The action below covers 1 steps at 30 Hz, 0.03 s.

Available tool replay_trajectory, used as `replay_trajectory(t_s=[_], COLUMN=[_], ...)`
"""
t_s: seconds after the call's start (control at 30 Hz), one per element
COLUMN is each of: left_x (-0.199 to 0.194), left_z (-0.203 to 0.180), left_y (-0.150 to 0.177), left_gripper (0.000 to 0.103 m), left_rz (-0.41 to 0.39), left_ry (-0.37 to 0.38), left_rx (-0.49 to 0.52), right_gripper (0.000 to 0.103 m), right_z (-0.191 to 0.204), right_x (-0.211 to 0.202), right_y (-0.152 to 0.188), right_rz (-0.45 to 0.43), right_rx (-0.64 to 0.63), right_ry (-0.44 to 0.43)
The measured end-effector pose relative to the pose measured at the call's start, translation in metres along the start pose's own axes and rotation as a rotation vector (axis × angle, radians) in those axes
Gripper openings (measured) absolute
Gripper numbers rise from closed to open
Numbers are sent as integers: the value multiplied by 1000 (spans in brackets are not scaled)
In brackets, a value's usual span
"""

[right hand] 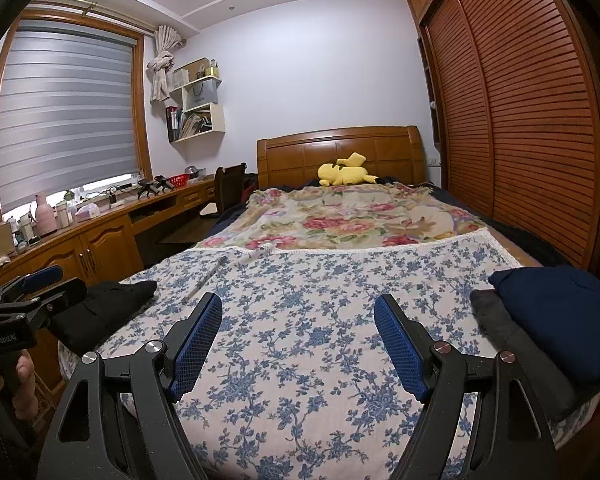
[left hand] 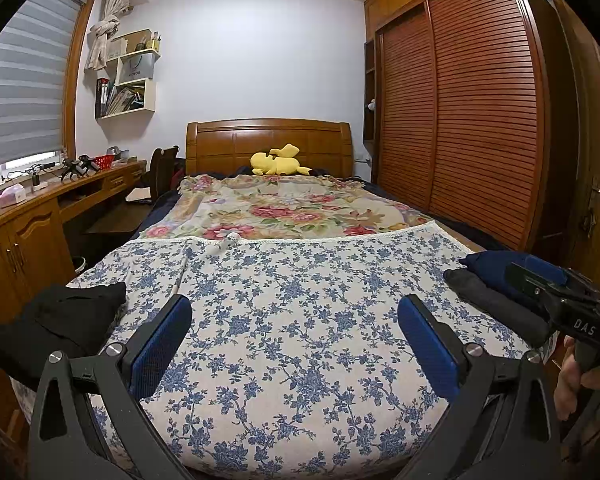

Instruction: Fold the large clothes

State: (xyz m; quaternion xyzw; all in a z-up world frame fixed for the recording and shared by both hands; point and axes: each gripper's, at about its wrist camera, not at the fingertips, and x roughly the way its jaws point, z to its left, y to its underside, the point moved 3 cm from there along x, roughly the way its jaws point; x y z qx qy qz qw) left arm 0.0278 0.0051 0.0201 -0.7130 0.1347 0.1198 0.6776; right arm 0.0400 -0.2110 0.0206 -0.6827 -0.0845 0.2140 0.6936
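Left gripper jaws spread wide, nothing between the blue pads, hovering over the foot of the bed. Right gripper same: wide apart, empty, above the blue floral sheet. Each held by a hand on its handle. Black garment lies crumpled at the left edge of the sheet, just beside the left gripper. At the right edge, 2 folded clothes stacked: navy garment on top of a dark grey garment. Further up, a rose-print blanket, then a yellow plush toy against the wooden headboard. Louvred wardrobe right, desk left.
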Motion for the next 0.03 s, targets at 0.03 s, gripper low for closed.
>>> replay_trajectory(t_s=[0.03], left_x=[0], left_z=[2], left_y=[0], left_gripper=[103], left_rz=[0], left_ry=[-1], left_rx=[0], right_gripper=[80], right_z=[0], right_x=[0], right_y=[0], right_rz=[1], right_rx=[2], right_ry=[1])
